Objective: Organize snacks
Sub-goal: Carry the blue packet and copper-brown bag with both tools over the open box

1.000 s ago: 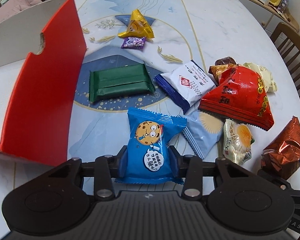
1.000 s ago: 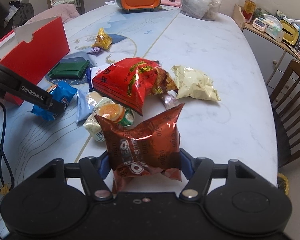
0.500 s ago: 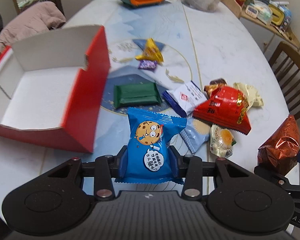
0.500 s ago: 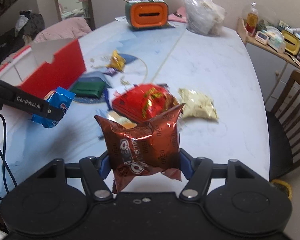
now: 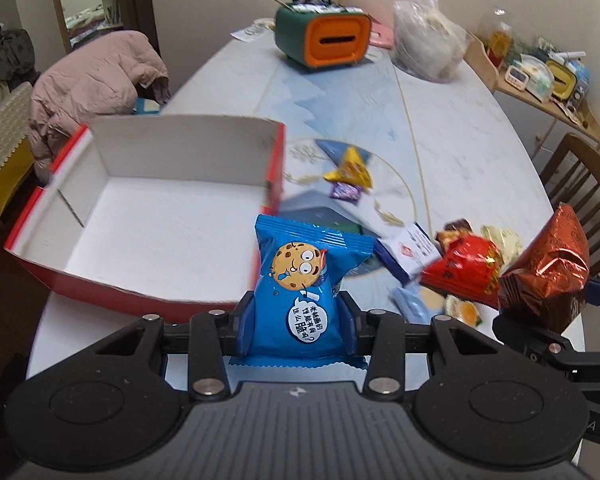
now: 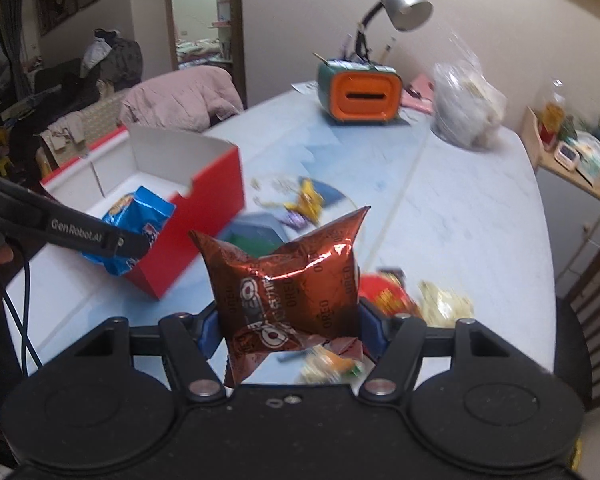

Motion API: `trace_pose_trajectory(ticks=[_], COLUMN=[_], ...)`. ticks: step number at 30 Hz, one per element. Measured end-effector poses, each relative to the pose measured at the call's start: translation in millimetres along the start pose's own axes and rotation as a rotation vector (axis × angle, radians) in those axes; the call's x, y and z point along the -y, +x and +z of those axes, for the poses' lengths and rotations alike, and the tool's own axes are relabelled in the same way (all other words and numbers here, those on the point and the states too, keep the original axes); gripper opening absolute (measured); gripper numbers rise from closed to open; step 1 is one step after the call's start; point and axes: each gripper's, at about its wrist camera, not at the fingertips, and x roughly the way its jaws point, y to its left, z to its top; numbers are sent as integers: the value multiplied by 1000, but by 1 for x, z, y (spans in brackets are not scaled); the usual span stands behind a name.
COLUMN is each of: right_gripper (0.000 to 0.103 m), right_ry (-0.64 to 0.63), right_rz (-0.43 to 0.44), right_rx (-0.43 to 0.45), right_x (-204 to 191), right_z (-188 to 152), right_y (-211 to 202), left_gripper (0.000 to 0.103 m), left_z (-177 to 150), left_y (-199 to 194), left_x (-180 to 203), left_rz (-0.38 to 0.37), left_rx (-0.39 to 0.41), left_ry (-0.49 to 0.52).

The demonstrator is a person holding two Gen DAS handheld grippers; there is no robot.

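Note:
My left gripper (image 5: 298, 320) is shut on a blue cookie packet (image 5: 306, 284), held in the air by the near right corner of an open red box (image 5: 152, 216) with a white, bare inside. In the right wrist view the same blue cookie packet (image 6: 134, 232) hangs at the red box's (image 6: 204, 208) near wall. My right gripper (image 6: 290, 328) is shut on a brown foil Oreo bag (image 6: 288, 284), lifted above the table; that Oreo bag (image 5: 548, 276) shows at the right edge of the left wrist view. Loose snacks lie below: a red bag (image 5: 464, 268), a white-and-blue packet (image 5: 408, 252), a yellow packet (image 5: 352, 168).
An orange-and-green tissue holder (image 5: 324, 38) and a clear plastic bag (image 5: 428, 48) stand at the table's far end, with a desk lamp (image 6: 400, 8) behind. A pink jacket (image 5: 96, 80) drapes a chair at left. A wooden chair (image 5: 580, 184) stands at the right edge.
Both grippers have risen with their packets. The view has tilted up, and the red box's white inside now shows beside the blue packet.

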Motion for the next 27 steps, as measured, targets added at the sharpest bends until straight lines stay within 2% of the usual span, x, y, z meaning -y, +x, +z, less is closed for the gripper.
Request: trace_pose_trajectory(ticks=[8, 15, 27], right_gripper=[66, 66, 66], right_ry=[-15, -32, -55], right_rz=[26, 39, 49], right_rx=[24, 8, -75], right_x=[-44, -85, -149], right_z=[43, 72, 110], right_y=[15, 46, 121], left_gripper=[42, 42, 42], left_z=[16, 28, 50], left_y=[-9, -6, 27], left_x=[-52, -103, -191], left_rz=[6, 39, 108], left_rx=[31, 43, -11], left_ry=[-10, -23, -44])
